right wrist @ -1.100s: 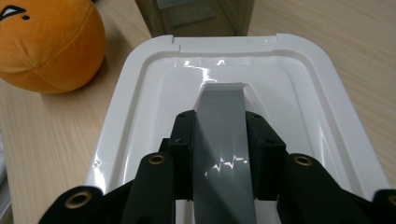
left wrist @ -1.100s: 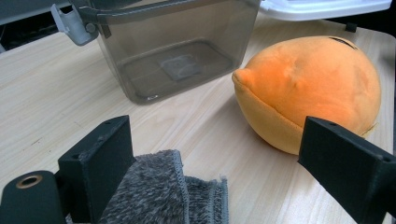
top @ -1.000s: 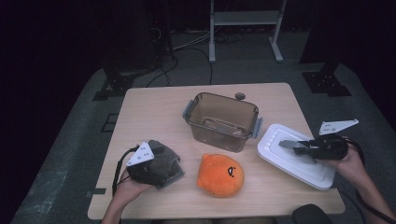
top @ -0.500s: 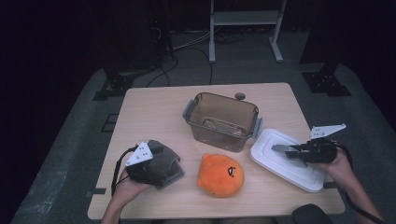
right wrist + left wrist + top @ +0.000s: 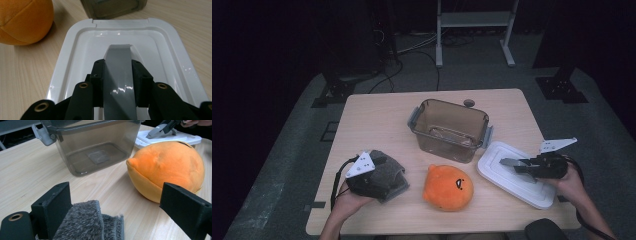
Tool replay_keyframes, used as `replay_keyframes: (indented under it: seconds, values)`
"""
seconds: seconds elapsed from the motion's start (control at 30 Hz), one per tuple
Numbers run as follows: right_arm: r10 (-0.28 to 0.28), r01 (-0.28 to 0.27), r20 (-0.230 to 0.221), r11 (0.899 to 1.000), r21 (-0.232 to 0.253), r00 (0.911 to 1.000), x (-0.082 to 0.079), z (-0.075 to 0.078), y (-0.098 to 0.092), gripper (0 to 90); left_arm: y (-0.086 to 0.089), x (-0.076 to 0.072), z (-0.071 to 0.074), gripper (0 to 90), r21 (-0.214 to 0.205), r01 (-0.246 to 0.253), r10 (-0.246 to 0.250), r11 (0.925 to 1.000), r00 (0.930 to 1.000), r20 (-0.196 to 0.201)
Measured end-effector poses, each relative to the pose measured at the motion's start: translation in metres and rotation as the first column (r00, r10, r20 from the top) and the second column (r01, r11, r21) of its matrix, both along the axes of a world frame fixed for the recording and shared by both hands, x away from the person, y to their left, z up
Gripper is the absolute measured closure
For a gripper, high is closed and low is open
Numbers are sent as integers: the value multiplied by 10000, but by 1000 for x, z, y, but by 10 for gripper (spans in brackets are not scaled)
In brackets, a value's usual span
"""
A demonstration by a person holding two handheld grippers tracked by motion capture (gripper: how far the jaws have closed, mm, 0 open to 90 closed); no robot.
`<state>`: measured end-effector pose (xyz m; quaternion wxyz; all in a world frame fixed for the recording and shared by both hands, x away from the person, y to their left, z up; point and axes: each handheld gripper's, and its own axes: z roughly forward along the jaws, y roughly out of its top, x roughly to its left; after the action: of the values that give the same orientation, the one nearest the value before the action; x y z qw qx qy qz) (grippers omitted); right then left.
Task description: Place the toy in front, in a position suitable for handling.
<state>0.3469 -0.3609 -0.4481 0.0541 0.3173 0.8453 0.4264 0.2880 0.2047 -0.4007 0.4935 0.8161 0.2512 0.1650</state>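
A white lid lies low over the table's right side, and its grey handle is clamped between the jaws of my right gripper. I cannot tell whether the lid touches the wood. A clear brown container stands open behind it. An orange plush toy sits at the front middle. My left gripper rests on a folded grey cloth at the front left. Its jaws stand wide apart, with the cloth's edge between them and not pressed.
The container and the plush lie just ahead of the left jaws, with bare wood between them. The lid's near corner reaches close to the table's right front edge. A small round knob sits behind the container.
The right gripper has come down and a little to the left with the lid, closer to the container. The left hand and the cloth have stayed put.
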Motion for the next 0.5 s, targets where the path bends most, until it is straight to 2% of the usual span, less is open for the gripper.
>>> replay_keyframes:
  seconds: [0.33,0.5]
  values:
    - [70,-71,-87,9999,-119,9999,0,-5,5,650,7,0,2,92,-49,-221,221,9997,9997,67]
    - [100,-100,-171,9999,25,9998,1,-4,7,562,10,0,3,92,-34,-296,296,9996,9995,119]
